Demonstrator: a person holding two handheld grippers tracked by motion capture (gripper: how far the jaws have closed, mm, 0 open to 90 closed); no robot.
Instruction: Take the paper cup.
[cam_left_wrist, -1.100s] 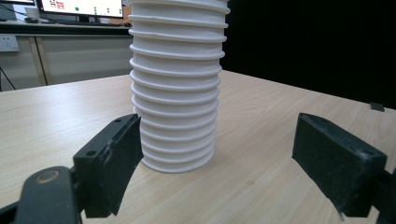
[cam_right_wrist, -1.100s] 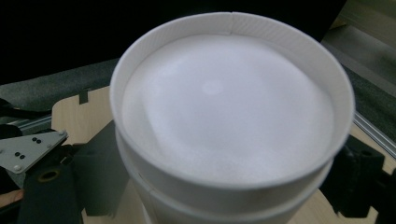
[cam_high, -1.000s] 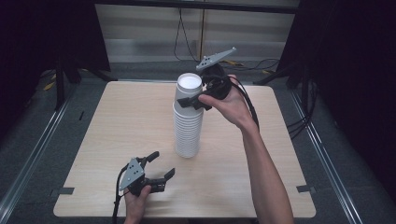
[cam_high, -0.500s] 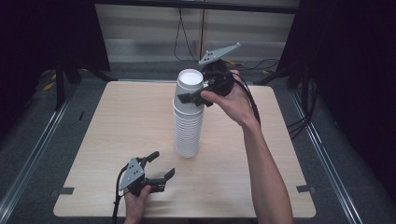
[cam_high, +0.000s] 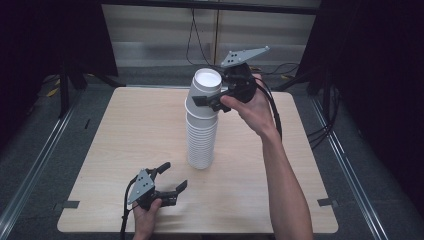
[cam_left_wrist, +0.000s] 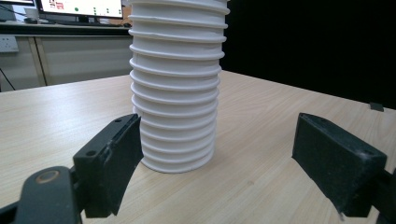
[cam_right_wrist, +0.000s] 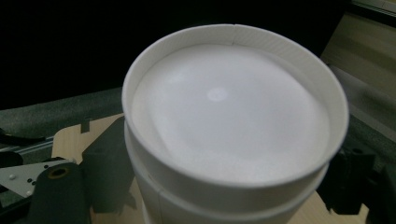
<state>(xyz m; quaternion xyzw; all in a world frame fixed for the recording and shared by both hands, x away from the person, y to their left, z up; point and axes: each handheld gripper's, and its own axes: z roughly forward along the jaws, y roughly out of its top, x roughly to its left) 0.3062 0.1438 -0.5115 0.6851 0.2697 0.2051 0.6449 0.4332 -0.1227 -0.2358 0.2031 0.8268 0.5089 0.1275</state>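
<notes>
top cup (cam_high: 206, 87) is sitting raised on the stack of white cups (cam_high: 201, 140), mid-table nearer the far edge | right gripper (cam_high: 212, 101) is clamping the top cup, 1 jaw on each side | left gripper (cam_high: 171, 177) is resting near the table's (cam_high: 125, 130) near edge, jaws apart, holding nothing

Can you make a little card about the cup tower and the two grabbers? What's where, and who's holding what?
cups: tower of white paper cups, upside down, mid-table
top cup: sits a bit askew above the rest
right gripper: closed on the top cup from the side
left gripper: low near the front edge, jaws open, holding nothing, facing the tower's base
table: light wood
</notes>
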